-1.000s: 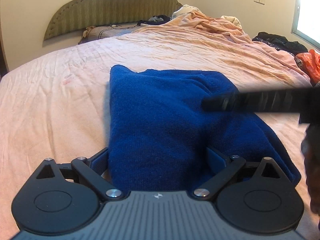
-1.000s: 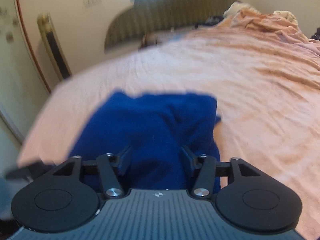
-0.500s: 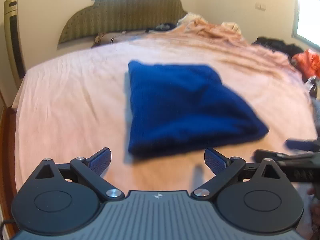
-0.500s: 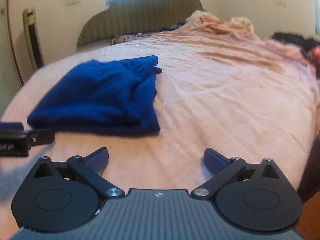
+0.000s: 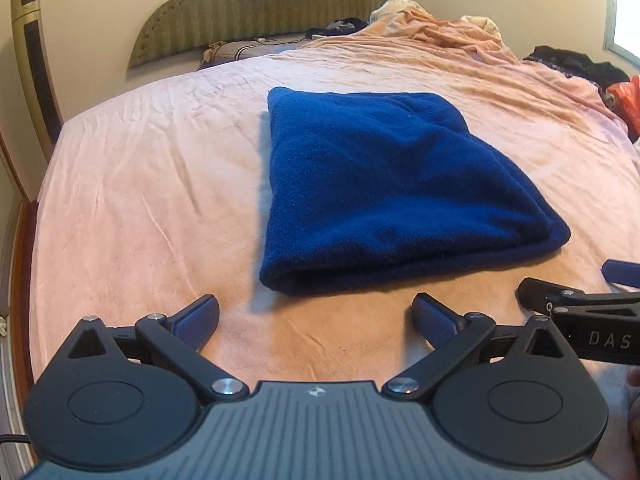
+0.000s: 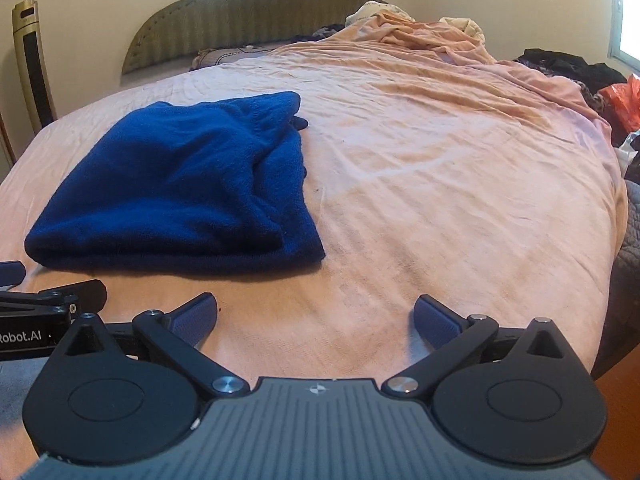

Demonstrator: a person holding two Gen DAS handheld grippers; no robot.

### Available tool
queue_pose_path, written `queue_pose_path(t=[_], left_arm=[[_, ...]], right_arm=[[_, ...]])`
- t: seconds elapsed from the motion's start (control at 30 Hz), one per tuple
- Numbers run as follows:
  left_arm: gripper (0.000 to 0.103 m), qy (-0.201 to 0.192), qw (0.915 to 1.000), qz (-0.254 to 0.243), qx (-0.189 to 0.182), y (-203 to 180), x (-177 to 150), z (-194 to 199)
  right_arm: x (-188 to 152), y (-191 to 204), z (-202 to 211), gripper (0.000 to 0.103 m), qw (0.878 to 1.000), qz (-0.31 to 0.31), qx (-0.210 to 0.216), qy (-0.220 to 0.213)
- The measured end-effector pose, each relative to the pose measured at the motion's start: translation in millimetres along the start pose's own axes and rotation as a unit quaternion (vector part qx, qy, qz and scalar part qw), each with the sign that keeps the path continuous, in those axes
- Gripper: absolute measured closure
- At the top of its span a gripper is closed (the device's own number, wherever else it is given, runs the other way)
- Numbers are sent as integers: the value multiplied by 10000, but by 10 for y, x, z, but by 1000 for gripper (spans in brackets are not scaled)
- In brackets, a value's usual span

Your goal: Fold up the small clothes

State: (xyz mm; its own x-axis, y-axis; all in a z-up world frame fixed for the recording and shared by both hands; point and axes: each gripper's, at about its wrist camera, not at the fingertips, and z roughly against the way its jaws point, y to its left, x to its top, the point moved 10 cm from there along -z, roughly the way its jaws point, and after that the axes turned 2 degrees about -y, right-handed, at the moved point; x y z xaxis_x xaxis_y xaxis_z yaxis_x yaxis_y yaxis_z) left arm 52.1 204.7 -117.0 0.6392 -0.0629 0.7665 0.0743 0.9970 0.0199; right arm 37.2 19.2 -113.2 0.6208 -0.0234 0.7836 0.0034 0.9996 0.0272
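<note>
Folded dark-blue knitted garment (image 5: 384,196) lies flat on the pink-sheeted bed (image 5: 140,200), both grippers clear of it.

Left gripper (image 5: 316,320) and right gripper (image 6: 316,320) hover just short of its near edge, jaws spread wide, holding nothing. Garment looks soft, light, limp and thick in layers, likely to sag. Best taken at the near folded edge or corners, pinching all layers.

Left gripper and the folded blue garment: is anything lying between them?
Nothing. In the left wrist view, only bare pink bedsheet lies between the open left gripper and the blue garment's near edge.
</note>
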Motion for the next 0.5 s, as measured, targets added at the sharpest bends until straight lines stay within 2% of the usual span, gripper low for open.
queue_pose_path(t=[0.5], left_arm=[[0, -89, 9998, 16, 150, -10, -11, -2]], right_arm=[[8, 0, 4, 0, 10000, 8, -12, -65]])
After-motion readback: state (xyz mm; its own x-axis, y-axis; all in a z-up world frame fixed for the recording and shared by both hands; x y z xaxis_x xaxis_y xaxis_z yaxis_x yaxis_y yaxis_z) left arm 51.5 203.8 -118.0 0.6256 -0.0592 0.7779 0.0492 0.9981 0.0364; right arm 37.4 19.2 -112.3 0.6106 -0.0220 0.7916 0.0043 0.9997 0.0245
